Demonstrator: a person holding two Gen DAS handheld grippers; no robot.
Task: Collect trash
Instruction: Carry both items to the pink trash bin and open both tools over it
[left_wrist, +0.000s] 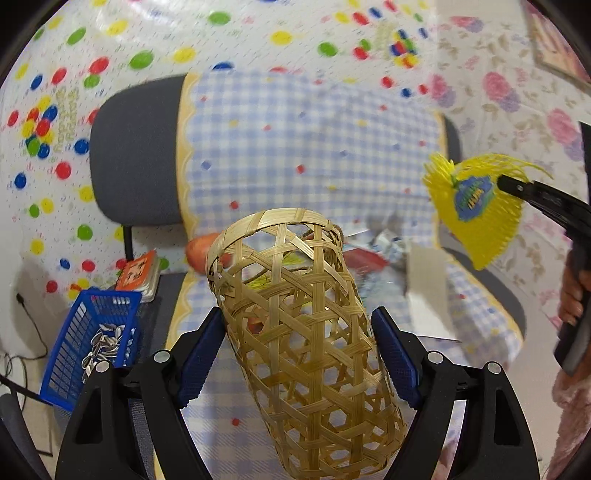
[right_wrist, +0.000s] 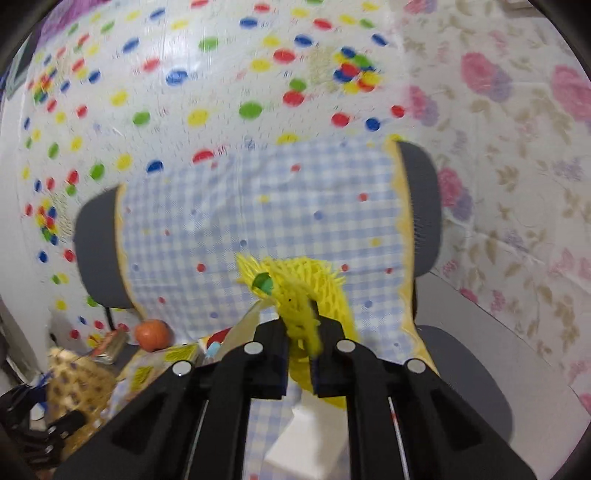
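Yellow foam fruit-net sleeve (right_wrist: 295, 295), clamped in the right gripper (right_wrist: 300, 354) fingers above the chair seat. Left gripper (left_wrist: 299, 354) fingers, spread wide, grip the woven bamboo basket (left_wrist: 295, 314). Risk: the floppy net may catch the basket's narrow rim and fall outside.

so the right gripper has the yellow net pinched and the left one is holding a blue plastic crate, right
Not quite. The right gripper does pinch the yellow net, but the left gripper holds a woven bamboo basket, as the left wrist view shows.
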